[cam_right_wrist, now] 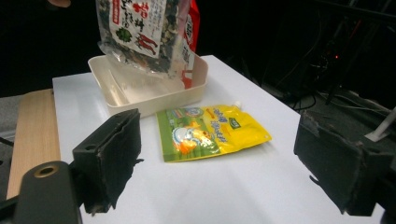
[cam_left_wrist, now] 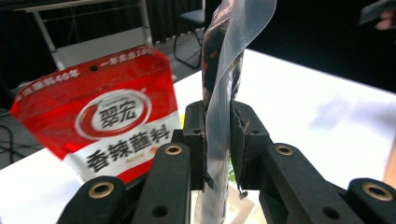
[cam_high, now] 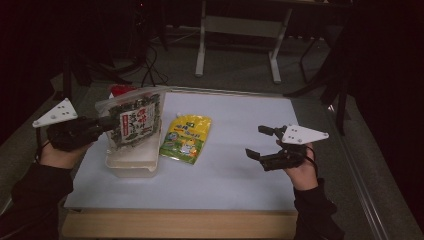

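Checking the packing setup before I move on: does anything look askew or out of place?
Nothing spilled. The red packet stands tilted in the white tub, and the clear dark-filled bag hangs tilted above it, clamped in the left hand-held gripper.

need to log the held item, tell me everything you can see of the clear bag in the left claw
The clear bag is see-through plastic holding dark green-black dried bits, with a white label printed in red. The left claw pinches its edge, shut on the film. It hangs upright above the cream tray, in front of the red pouch.
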A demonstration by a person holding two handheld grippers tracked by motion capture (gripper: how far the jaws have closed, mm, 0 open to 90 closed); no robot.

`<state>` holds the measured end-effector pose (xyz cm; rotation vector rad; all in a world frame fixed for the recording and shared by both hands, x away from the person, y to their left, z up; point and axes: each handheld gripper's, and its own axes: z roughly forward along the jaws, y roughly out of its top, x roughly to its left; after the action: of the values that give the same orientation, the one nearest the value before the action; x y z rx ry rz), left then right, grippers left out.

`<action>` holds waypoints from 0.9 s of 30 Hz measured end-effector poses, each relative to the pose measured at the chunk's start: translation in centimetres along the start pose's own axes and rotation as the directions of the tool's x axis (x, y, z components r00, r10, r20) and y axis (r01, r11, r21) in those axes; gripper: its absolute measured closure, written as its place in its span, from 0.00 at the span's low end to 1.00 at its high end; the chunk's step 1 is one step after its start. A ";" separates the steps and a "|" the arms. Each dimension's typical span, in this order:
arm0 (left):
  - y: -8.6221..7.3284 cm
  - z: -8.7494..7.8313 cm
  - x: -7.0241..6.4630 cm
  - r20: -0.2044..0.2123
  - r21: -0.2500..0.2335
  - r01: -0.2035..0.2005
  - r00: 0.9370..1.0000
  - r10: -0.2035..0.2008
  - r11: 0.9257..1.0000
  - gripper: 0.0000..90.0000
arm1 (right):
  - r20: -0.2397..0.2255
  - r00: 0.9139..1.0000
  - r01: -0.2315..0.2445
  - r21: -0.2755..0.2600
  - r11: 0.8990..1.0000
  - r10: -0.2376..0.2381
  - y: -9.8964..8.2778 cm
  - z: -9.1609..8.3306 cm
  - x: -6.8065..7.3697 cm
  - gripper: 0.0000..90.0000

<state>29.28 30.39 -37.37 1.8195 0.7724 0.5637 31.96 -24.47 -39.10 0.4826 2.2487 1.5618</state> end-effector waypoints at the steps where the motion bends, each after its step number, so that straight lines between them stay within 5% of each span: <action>1: 0.0 0.0 0.0 0.000 0.000 0.000 1.000 0.000 1.000 0.88 | 0.000 1.000 0.000 0.000 1.000 0.000 0.0 0.0 0.0 0.16; 17: -2.2 2.2 1.7 0.011 0.009 0.076 0.997 -0.076 0.997 0.88 | 0.004 1.000 0.000 0.006 1.000 0.000 -0.1 -0.3 -0.1 0.16; 24: -3.8 3.2 1.6 0.003 0.030 0.053 0.999 -0.053 0.998 0.88 | 0.000 1.000 0.005 0.018 1.000 -0.005 -0.2 -0.1 0.0 0.16; 27: -4.5 3.3 1.9 0.011 0.017 0.072 0.997 -0.072 0.997 0.87 | -0.004 1.000 0.011 0.022 1.000 -0.011 -0.3 0.0 0.1 0.16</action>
<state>31.72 30.86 -42.69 1.8008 0.8337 0.5010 31.81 -24.51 -39.34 0.4726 2.2699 1.5355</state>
